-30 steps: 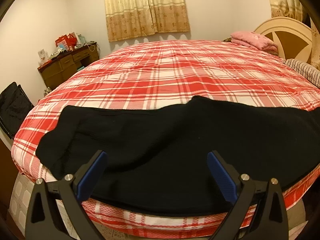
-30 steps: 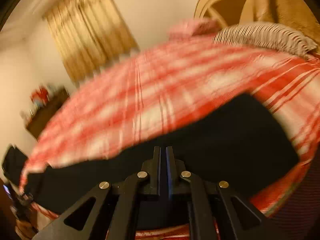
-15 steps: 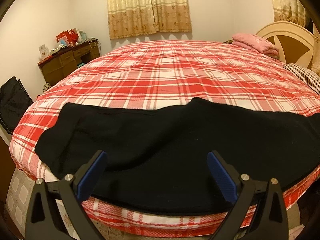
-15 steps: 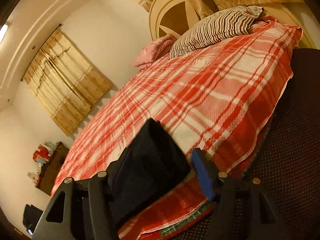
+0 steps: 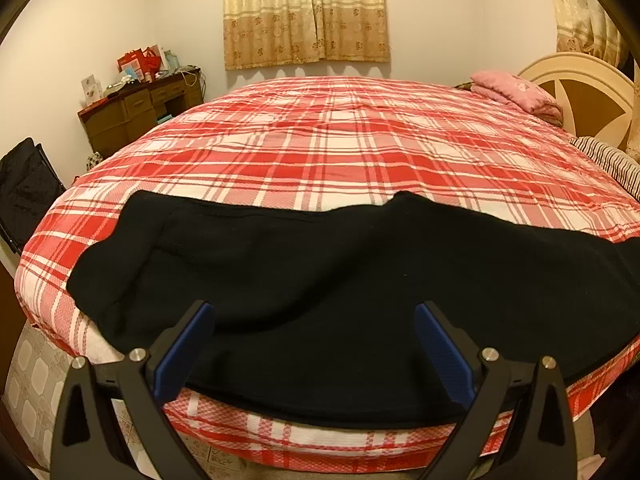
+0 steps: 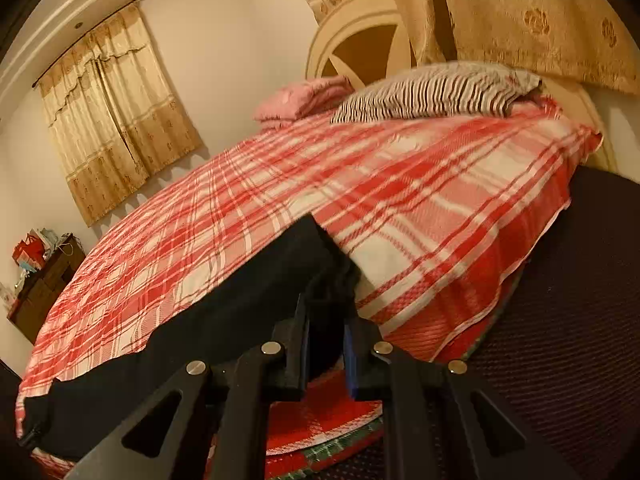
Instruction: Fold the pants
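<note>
Black pants [image 5: 320, 280] lie stretched along the near edge of the bed, on its red plaid cover [image 5: 340, 148]. My left gripper [image 5: 314, 344] is open and empty, hovering over the middle of the pants near the bed's edge. In the right wrist view the pants [image 6: 240, 304] run leftward to the far end. My right gripper [image 6: 326, 332] is shut on the right end of the pants at the bed's edge, with black cloth bunched between its fingers.
A striped pillow [image 6: 432, 92] and a pink folded blanket [image 5: 516, 90] lie by the cream headboard [image 5: 580, 88]. A wooden desk with clutter [image 5: 140, 108] stands at the back left. A black bag [image 5: 24, 192] is at the left. A dark chair seat [image 6: 580, 320] is at the right.
My right gripper moved to the right end of the pants, opened around it half a second ago, and has now closed on the cloth. The left gripper stayed open and hardly moved.
</note>
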The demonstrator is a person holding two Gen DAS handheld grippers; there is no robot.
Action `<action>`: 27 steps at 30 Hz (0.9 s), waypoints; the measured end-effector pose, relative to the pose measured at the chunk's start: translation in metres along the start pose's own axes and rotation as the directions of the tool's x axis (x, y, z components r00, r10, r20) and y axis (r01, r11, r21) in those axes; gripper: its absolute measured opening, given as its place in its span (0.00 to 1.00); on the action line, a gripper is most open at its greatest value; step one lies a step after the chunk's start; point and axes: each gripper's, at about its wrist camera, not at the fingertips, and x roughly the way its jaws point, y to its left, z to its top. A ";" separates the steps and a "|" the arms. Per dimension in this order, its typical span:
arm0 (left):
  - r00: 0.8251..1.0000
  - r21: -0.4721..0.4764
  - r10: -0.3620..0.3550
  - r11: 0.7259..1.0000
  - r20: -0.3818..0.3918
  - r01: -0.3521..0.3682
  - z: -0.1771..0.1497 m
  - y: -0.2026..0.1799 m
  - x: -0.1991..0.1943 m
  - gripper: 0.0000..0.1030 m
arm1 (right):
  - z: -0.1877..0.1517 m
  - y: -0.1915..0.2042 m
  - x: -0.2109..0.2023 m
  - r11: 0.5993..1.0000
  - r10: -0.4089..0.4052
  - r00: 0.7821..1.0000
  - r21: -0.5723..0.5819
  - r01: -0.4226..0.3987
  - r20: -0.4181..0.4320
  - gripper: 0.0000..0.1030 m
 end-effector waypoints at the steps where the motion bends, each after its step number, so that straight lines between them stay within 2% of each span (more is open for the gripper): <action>1: 1.000 0.001 -0.001 1.000 0.000 0.001 0.000 0.000 0.000 0.99 | 0.002 -0.008 0.002 0.998 0.037 0.999 0.047 -0.037 0.003 0.16; 3: 1.000 0.002 -0.001 1.000 0.001 0.001 0.000 0.000 0.000 0.99 | 0.004 -0.012 0.005 0.995 0.067 0.998 0.077 -0.067 0.000 0.16; 6: 1.000 -0.006 0.002 1.000 0.001 -0.002 0.000 0.001 0.000 0.99 | 0.007 -0.002 0.002 0.999 0.044 0.999 0.023 -0.043 -0.010 0.12; 9: 1.000 -0.027 0.006 1.000 0.007 -0.006 0.002 0.007 -0.001 0.99 | 0.008 0.025 -0.014 0.996 0.074 0.997 -0.043 -0.073 0.024 0.11; 12: 1.000 -0.040 0.013 0.999 0.017 -0.013 0.003 0.012 -0.003 0.99 | 0.011 0.080 -0.033 0.973 0.153 0.987 -0.182 -0.142 0.049 0.11; 14: 1.000 -0.047 0.015 0.999 0.021 -0.014 0.003 0.016 -0.004 0.99 | 0.004 0.130 -0.045 0.930 0.220 0.974 -0.311 -0.196 0.045 0.11; 17: 1.000 -0.053 0.011 0.999 0.020 -0.010 0.003 0.019 -0.004 0.99 | -0.021 0.189 -0.046 0.854 0.299 0.954 -0.437 -0.283 -0.033 0.11; 18: 1.000 -0.054 0.010 0.999 0.018 -0.009 0.002 0.020 -0.003 0.99 | -0.030 0.201 -0.044 0.835 0.310 0.949 -0.463 -0.298 -0.054 0.11; 21: 1.000 -0.057 0.006 0.998 0.013 -0.006 -0.001 0.022 -0.001 0.99 | -0.079 0.248 -0.028 0.739 0.320 0.936 -0.580 -0.343 -0.146 0.11; 24: 1.000 -0.066 0.009 0.998 0.008 -0.008 -0.003 0.028 0.000 0.99 | -0.136 0.282 -0.007 0.633 0.305 0.923 -0.674 -0.381 -0.235 0.11; 25: 1.000 -0.069 0.010 0.998 0.006 -0.009 -0.004 0.029 0.001 0.99 | -0.161 0.293 -0.001 0.577 0.292 0.922 -0.721 -0.383 -0.256 0.11; 26: 1.000 -0.074 0.011 0.997 0.004 -0.011 -0.004 0.031 0.002 0.99 | -0.174 0.295 0.003 0.546 0.284 0.922 -0.746 -0.381 -0.263 0.11; 27: 1.000 -0.080 0.014 0.997 0.002 -0.014 -0.005 0.034 0.003 0.99 | -0.197 0.304 0.006 0.486 0.265 0.928 -0.795 -0.363 -0.261 0.11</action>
